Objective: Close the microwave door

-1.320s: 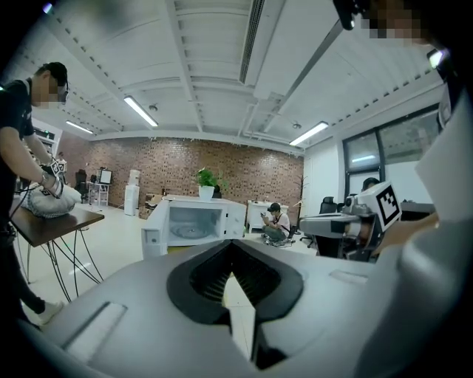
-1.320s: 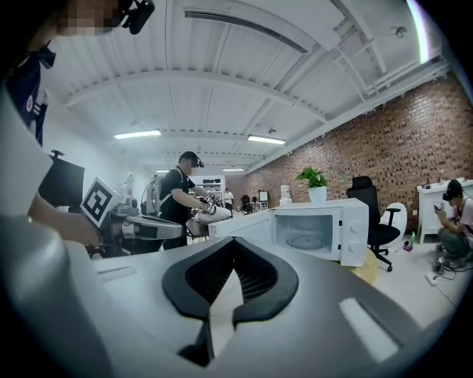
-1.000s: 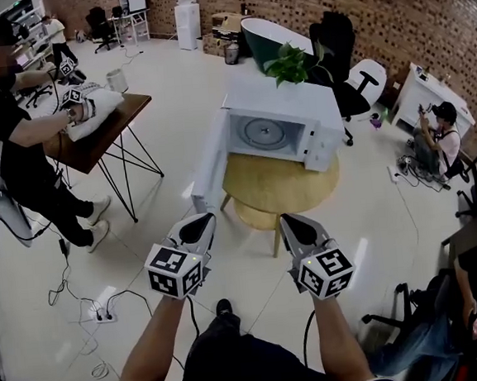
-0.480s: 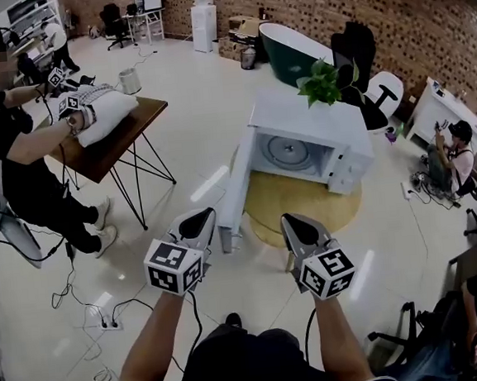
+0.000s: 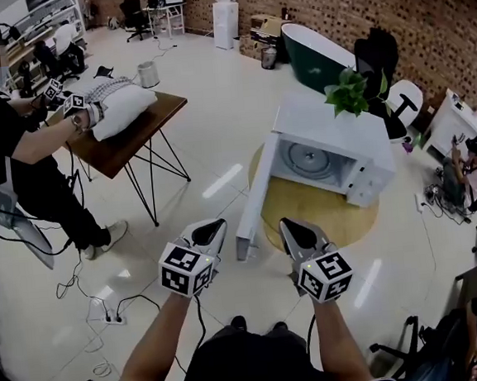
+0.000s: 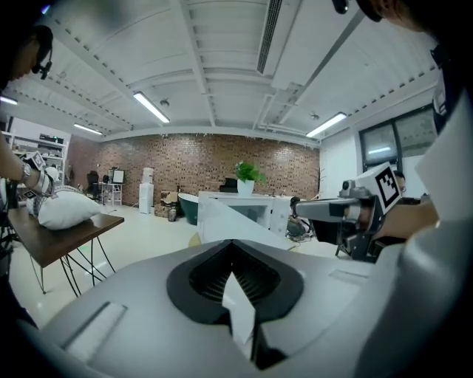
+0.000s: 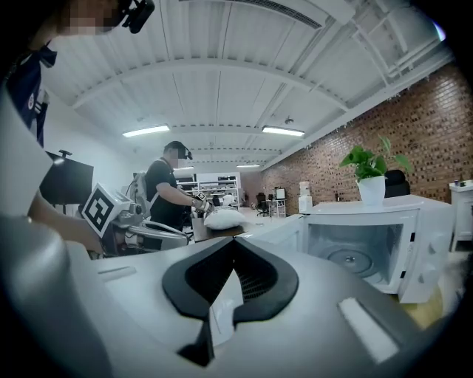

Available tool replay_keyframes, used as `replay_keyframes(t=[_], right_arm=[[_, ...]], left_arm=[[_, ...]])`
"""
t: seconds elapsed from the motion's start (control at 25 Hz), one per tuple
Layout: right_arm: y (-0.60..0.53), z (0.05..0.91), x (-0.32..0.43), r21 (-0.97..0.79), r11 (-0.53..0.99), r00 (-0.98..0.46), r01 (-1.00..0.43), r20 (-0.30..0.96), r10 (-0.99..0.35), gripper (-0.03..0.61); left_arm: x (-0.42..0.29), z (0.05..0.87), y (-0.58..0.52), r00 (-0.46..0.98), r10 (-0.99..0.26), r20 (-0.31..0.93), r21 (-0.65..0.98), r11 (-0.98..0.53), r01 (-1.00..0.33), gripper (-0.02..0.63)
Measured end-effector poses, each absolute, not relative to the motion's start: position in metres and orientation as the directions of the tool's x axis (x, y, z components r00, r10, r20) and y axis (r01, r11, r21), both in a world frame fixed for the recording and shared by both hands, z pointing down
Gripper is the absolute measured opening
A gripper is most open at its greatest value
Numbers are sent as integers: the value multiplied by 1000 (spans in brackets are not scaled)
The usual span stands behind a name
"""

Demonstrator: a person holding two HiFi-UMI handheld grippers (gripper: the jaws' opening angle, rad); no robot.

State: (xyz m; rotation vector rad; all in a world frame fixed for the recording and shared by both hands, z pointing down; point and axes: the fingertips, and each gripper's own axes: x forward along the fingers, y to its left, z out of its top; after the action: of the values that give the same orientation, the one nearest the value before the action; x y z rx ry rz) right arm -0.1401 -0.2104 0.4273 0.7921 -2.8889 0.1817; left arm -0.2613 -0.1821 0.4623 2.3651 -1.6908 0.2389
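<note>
Item: microwave (image 5: 334,148) on round wooden table (image 5: 327,211), door (image 5: 251,194) swung wide open.
Detail: the door's free edge points toward the person and lies just ahead of the left gripper (image 5: 209,229) and right gripper (image 5: 297,228), between the two and touching neither. Both grippers have their jaws pressed together on nothing.

bare floor (image 5: 207,159) before swung-out microwave door (image 5: 256,196); wooden table (image 5: 131,147) (person (image 5: 11,155) beside it) off left.
</note>
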Motion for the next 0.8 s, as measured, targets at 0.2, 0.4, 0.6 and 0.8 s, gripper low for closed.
replay_keyframes(t=[0.2,0.4,0.6,0.8], right_arm=[[-216,431,-140,-82,858,-854,-508,176,-489,2],[-221,433,-134,-82,856,-851,-510,191,-489,2],[-225,433,-121,-83,852,-846,-518,195,-495,2],[-227,433,-107,-83,850,-844,-521,195,-499,2]], left_arm=[[-254,474,-185,342,-897,280,98,-328,-940,8],[-243,474,-188,376,-882,283,100,-363,-927,8],[-234,476,-189,375,-881,288,105,-360,-927,8],[-216,475,-193,384,-876,291,103,-370,-923,8]])
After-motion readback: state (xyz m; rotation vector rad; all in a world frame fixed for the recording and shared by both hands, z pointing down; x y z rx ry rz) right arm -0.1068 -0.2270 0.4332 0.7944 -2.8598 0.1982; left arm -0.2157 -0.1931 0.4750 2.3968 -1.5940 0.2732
